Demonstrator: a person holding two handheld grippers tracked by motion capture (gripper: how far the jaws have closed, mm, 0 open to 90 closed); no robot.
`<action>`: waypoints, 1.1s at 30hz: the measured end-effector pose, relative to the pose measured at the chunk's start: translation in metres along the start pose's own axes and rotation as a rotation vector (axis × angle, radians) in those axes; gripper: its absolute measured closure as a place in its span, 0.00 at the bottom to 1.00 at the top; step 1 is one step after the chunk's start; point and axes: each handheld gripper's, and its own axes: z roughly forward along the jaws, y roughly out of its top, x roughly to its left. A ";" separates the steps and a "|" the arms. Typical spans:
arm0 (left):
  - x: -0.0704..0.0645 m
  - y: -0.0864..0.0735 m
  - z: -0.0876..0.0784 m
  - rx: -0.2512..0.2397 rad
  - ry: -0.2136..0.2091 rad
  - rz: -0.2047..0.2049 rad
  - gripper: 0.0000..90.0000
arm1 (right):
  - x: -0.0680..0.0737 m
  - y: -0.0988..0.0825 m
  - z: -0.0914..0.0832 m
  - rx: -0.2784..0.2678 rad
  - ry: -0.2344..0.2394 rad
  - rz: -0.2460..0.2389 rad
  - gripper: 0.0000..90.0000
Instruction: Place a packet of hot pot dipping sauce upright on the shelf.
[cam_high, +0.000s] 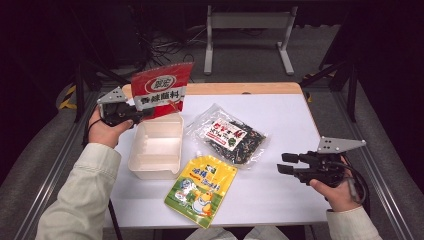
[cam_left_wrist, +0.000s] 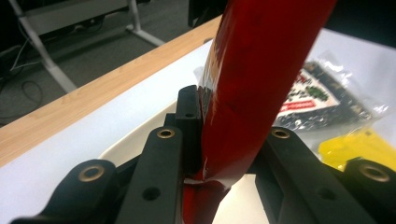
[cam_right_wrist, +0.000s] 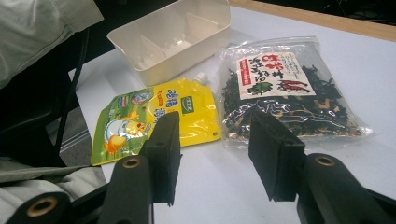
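Fingers of the left gripper (cam_high: 142, 113) are clamped on the lower edge of the red pouch (cam_high: 162, 90); in the left gripper view the black pads (cam_left_wrist: 189, 122) press the glossy red film (cam_left_wrist: 261, 79) from both sides, with the pouch rising steeply out of the jaws. In the high view the pouch stands upright, clear of the table, above the far end of the box (cam_high: 156, 146). The left hand (cam_high: 102, 131) holds the gripper at the table's left edge.

Fingers of the right gripper (cam_high: 287, 164) stand partly apart with nothing between them. In the right gripper view both black pads (cam_right_wrist: 163, 149) hover above bare table, pointing toward the yellow pouch (cam_right_wrist: 154, 116) and the clear bag (cam_right_wrist: 285, 88). The right hand (cam_high: 337, 192) holds this gripper low over the table's right side, well apart from all goods.

The box is white, open-topped, with inner dividers, and sits on the left half of the white table (cam_high: 280, 200). The yellow pouch (cam_high: 201, 187) lies flat just in front of the box, its spout end toward the clear bag. The clear bag (cam_high: 230, 135), holding dark dried matter and a white label, lies flat to the right of the box, near the table's middle.
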 end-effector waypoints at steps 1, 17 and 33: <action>0.000 0.000 0.001 0.017 0.001 0.012 0.85 | 0.000 0.000 0.000 0.000 -0.002 0.000 0.60; 0.009 -0.008 0.022 0.128 0.070 0.013 0.85 | 0.001 0.000 -0.003 -0.010 -0.017 -0.001 0.60; 0.015 -0.015 0.044 0.130 0.083 0.036 0.85 | 0.003 -0.001 -0.009 -0.034 -0.027 -0.008 0.61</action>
